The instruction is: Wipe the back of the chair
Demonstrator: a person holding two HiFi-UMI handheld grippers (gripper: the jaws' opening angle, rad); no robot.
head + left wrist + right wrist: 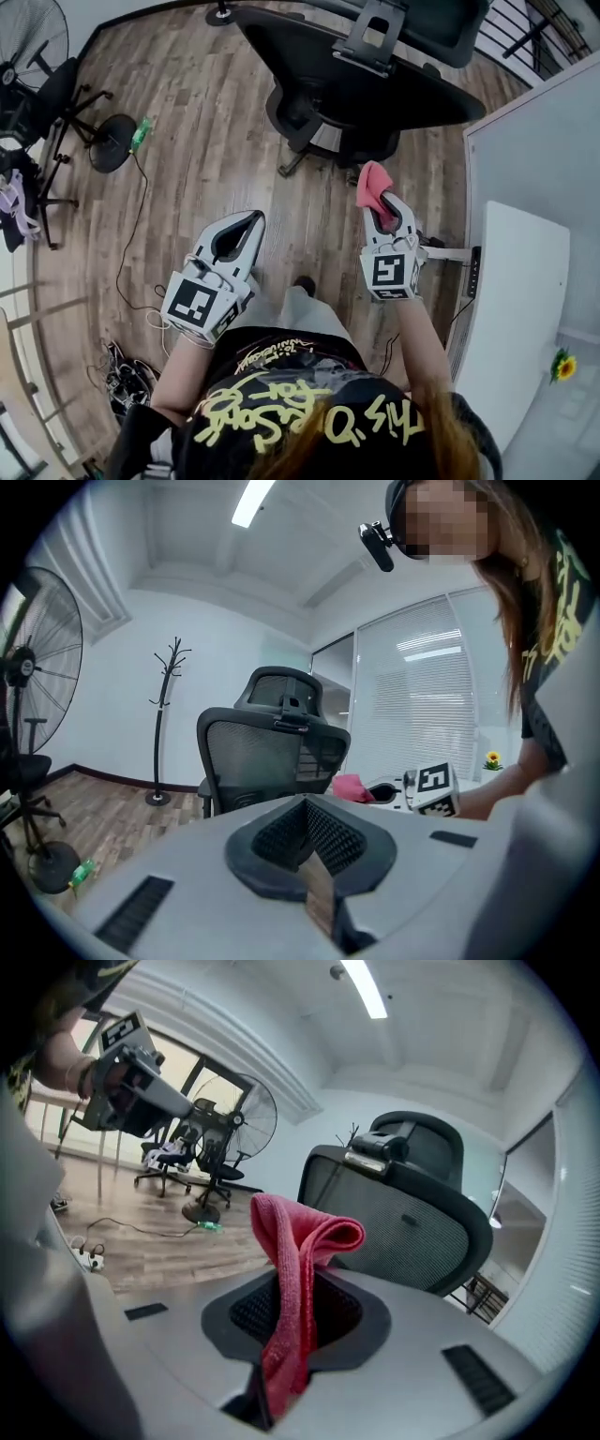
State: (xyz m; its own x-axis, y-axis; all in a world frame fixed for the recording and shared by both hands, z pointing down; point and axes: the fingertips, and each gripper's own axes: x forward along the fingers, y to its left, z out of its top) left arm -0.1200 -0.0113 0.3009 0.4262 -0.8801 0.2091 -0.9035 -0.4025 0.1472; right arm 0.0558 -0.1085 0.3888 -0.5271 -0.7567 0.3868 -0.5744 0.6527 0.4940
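Starting at the far left, a fan (26,37) is standing in the corner on the wood floor (187,141), and it's not mattering for any of this. Next, the left hand-held gripper (246,225) is hanging in front of the person with its jaws pressed together on nothing. Its own view is showing just the two ribbed pads meeting at the tips, so it's going along empty. Ahead in the middle, the chair (361,89) is sitting with its mesh back turned toward the person and the headrest up top, and it's looking untouched to me. Moving right, the right hand-held gripper (386,214) is pinching a red cloth (373,184). The cloth is folded so a loop is sticking up past the jaw tips and a tail is dangling down between them. It's hovering near the chair back but isn't touching it in any view, and there's a plain gap between them. At the far right a white worktop (520,300) is poking into the shot. Progress-wise I'm reading it like this: the cloth is in hand and pointing at the right thing, so that bit is done. The actual wiping isn't happening yet as far as I can tell, which leaves the whole back waiting, top edge down to the bottom.
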